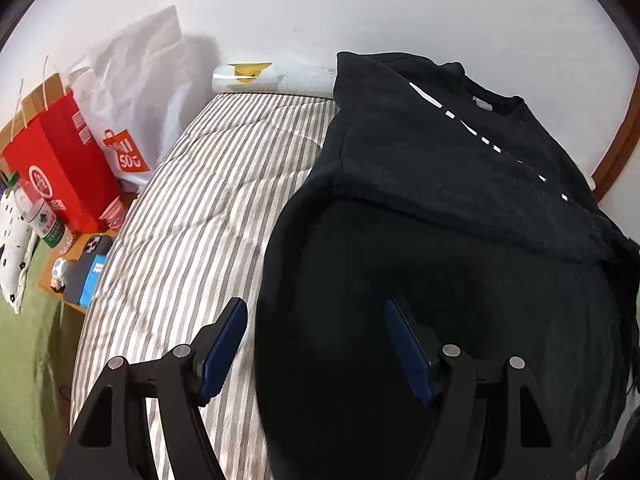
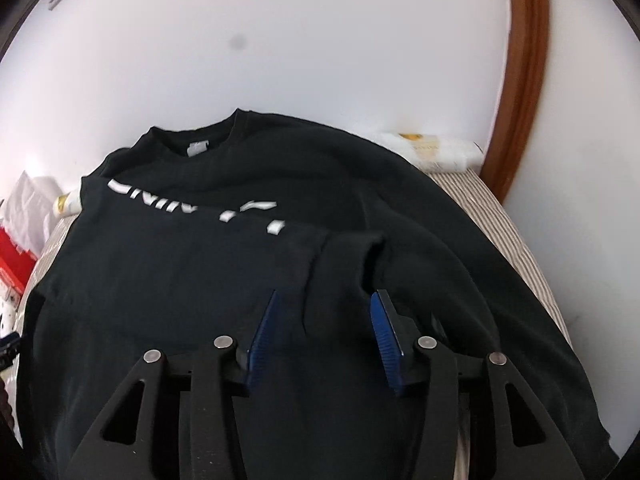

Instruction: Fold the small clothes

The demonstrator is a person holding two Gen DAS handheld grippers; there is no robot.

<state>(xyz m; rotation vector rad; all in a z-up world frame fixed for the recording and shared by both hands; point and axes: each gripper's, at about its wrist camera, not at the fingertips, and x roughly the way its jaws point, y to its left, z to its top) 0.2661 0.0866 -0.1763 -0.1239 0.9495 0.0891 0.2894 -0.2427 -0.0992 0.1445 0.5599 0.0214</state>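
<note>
Across the centre and right of the left-wrist frame, a striped bed point(image 1: 192, 216) runs from bottom toward the white wall point(image 1: 360, 8) at top; a black sweatshirt point(image 1: 460, 200) lies spread on it, collar at upper right, hem toward the camera. Red bag point(image 1: 60, 168) and white bag point(image 1: 140, 92) stand at the left edge, well apart from the garment. Right-wrist view: sweatshirt point(image 2: 200, 272) fills the middle, collar toward the top, white lettering across the chest, long axis running roughly bottom to top of frame. A sleeve point(image 2: 344, 256) lies folded in over the body, its cuff end just ahead of the right gripper point(image 2: 324, 300). Right gripper: jaws apart, nothing pinched; cloth sits below and between the blue pads point(image 2: 384, 332) but they do not press it — reads as a sleeve let go. Left gripper point(image 1: 316, 312): jaws spread wide, empty, straddling the garment's left edge, one pad over stripes, the other over black cloth. Judgement: one sleeve is folded in, and the left side likely comes next. That edge lies directly under the left gripper, so the left hand is nearer; it runs away toward the collar, so a grip there would carry cloth rightward across frame.
</note>
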